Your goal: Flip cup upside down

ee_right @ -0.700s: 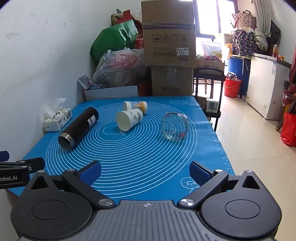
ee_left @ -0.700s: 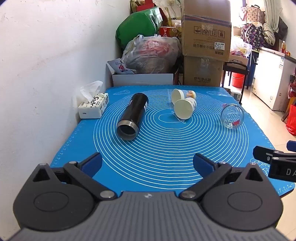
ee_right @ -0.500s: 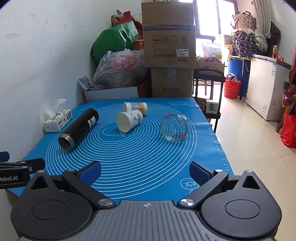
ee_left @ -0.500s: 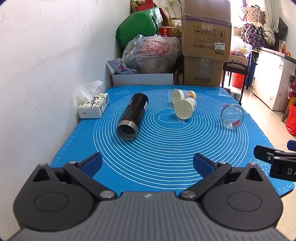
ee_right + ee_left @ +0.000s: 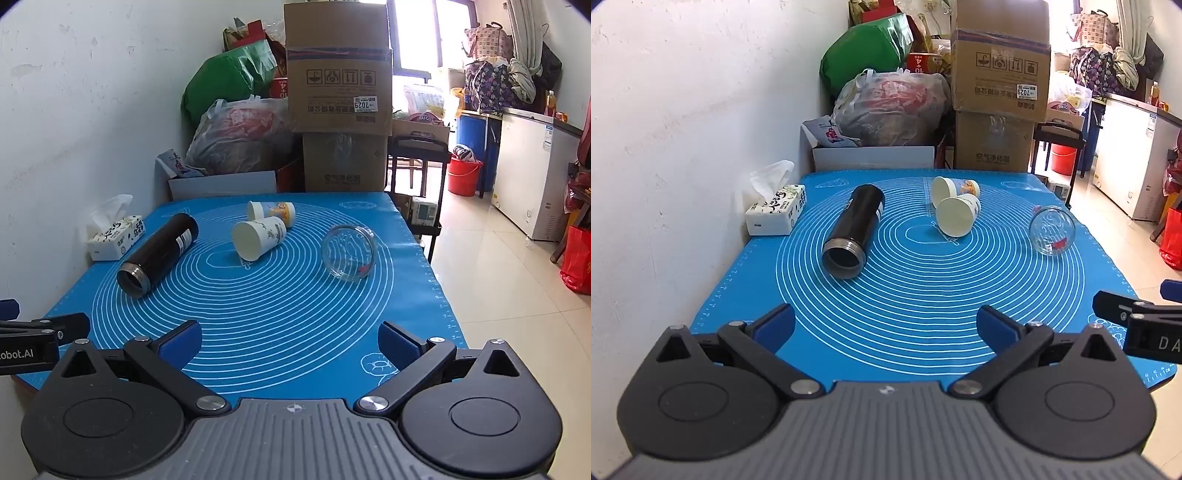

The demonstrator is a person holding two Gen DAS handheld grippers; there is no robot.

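Several cups lie on their sides on a blue mat [image 5: 923,295] [image 5: 280,314]. A black flask [image 5: 853,230] [image 5: 157,254] lies at the left, mouth toward me. Two paper cups lie mid-mat, the nearer [image 5: 956,220] [image 5: 258,238] in front of the farther [image 5: 955,188] [image 5: 271,212]. A clear glass cup [image 5: 1051,230] [image 5: 349,253] lies at the right. My left gripper [image 5: 884,326] is open and empty over the mat's near edge. My right gripper [image 5: 290,338] is open and empty beside it, and shows in the left wrist view [image 5: 1137,321].
A tissue box [image 5: 775,214] [image 5: 116,240] sits at the mat's left edge against the white wall. Cardboard boxes [image 5: 997,92] and bags [image 5: 890,103] stand behind the table. Open floor and a white freezer [image 5: 532,173] lie to the right.
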